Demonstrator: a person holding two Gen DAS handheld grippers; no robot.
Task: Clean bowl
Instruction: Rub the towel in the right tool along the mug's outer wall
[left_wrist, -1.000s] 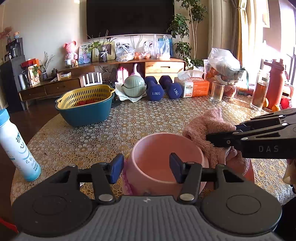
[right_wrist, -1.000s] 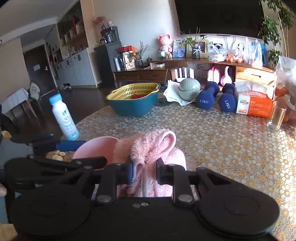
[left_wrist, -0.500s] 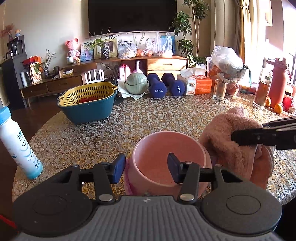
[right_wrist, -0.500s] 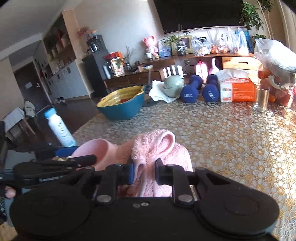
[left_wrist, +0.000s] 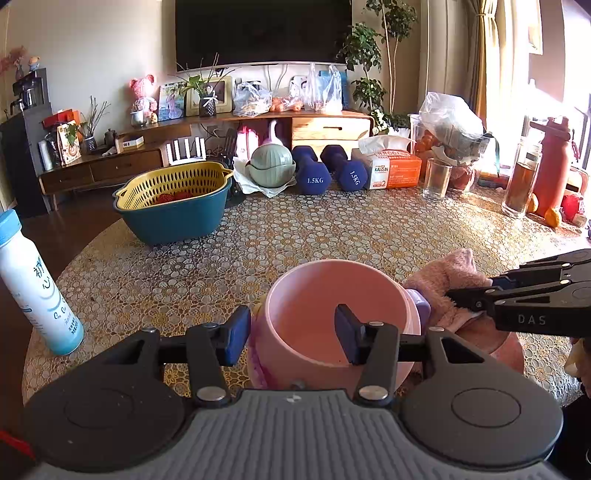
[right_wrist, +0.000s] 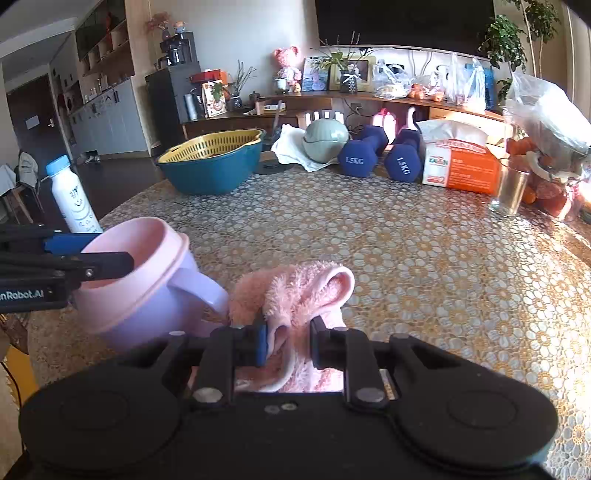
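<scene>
A pink bowl (left_wrist: 314, 295) with a lavender outer shell and handle (right_wrist: 140, 266) sits low in the middle of the left wrist view. My left gripper (left_wrist: 291, 328) is shut on its near wall, one finger outside and one inside. The bowl looks empty and leans a little. Just right of the bowl's handle is a fluffy pink cloth (right_wrist: 295, 288), with my right gripper (right_wrist: 286, 339) shut on a fold of it. From the left wrist view the cloth (left_wrist: 447, 280) and right gripper (left_wrist: 469, 299) are beside the bowl's right rim.
A teal basin with a yellow colander (left_wrist: 173, 206) stands at the back left, and a white bottle (left_wrist: 33, 288) near the table's left edge. Blue dumbbells (left_wrist: 328, 170), an orange tissue box (left_wrist: 395, 171), a glass (left_wrist: 437, 179) and drink bottles (left_wrist: 546, 166) line the far side.
My right gripper has dropped lower with the cloth, which now lies close against the bowl's handle side. The left gripper keeps its hold on the bowl.
</scene>
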